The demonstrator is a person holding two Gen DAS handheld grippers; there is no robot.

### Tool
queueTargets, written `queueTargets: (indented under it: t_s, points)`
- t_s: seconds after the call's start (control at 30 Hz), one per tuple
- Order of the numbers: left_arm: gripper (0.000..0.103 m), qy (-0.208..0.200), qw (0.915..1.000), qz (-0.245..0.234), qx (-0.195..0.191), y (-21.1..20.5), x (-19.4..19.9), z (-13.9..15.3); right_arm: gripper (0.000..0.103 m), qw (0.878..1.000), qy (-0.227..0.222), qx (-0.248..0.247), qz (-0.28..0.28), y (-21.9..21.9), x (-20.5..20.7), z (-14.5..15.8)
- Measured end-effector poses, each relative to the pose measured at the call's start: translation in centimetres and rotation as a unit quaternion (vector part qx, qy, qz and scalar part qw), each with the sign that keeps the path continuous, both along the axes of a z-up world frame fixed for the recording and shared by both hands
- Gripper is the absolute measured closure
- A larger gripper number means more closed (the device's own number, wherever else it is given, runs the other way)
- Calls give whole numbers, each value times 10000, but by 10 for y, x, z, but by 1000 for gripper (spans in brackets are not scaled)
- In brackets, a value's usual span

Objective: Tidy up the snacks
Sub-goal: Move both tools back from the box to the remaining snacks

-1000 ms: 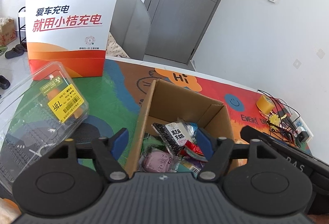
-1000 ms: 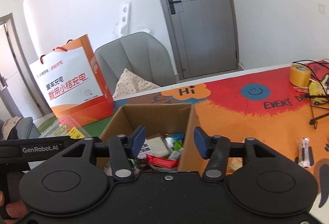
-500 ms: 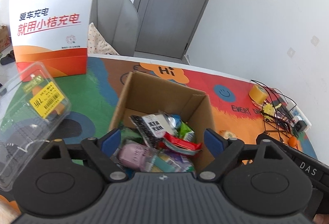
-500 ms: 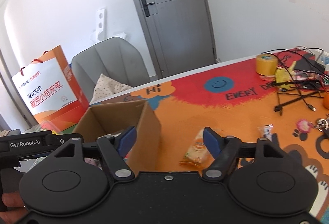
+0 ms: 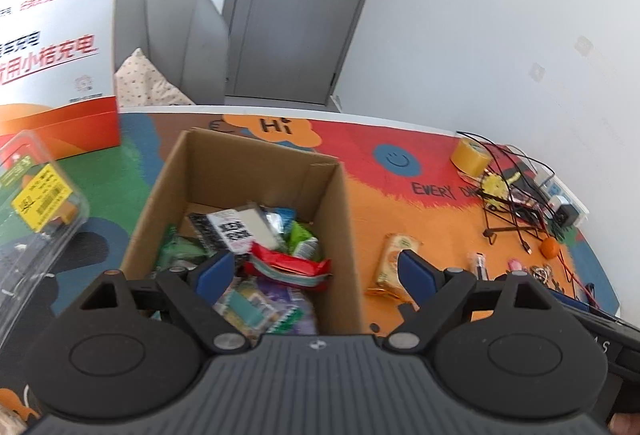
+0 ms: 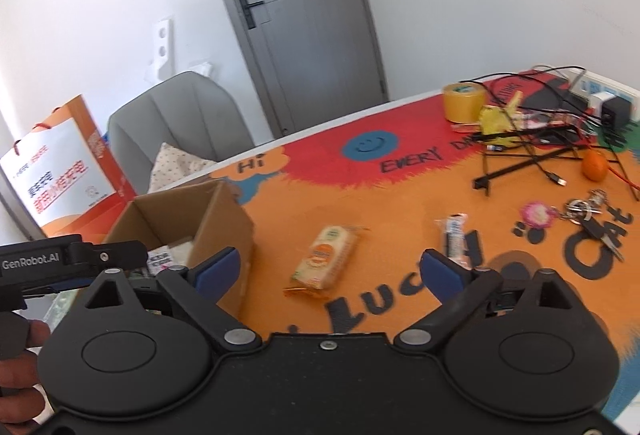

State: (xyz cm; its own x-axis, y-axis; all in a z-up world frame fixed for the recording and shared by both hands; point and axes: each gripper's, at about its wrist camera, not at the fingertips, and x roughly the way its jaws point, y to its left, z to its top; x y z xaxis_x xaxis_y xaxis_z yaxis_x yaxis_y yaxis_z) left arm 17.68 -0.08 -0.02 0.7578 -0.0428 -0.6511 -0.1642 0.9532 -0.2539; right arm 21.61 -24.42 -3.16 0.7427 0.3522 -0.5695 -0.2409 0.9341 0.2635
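An open cardboard box [image 5: 332,219] holds several snack packets, among them a red one [image 5: 288,265]. My left gripper [image 5: 316,269] is open and empty over the box's near right corner. An orange snack packet [image 6: 326,257] lies flat on the mat right of the box [image 6: 224,219]; it also shows in the left wrist view [image 5: 394,261]. A small black-and-clear packet [image 6: 454,233] lies further right. My right gripper [image 6: 330,271] is open and empty, just in front of the orange packet.
An orange-and-white paper bag [image 5: 52,47] stands at the back left, a clear plastic clamshell [image 5: 36,211] in front of it. A tape roll [image 6: 462,103], tangled cables [image 6: 532,139], an orange [image 6: 594,165] and keys [image 6: 584,213] lie at the right. A grey chair [image 6: 176,119] stands behind the table.
Both grippers have swung to the right and their jaws have opened wider. The right gripper left the box and now faces the orange packet on the mat.
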Motion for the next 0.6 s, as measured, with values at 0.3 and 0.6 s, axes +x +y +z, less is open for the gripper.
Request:
queueTargets:
  t_s: [0.3,0.6]
  points:
    - [15,-25,9992,-378,146,-32,15,0,0,9993,173,1,-341,-29,6,-13]
    - [15,62,9970,-705,325,-67,34,-5,0,9978,316,-17,-581,-52,18,-27]
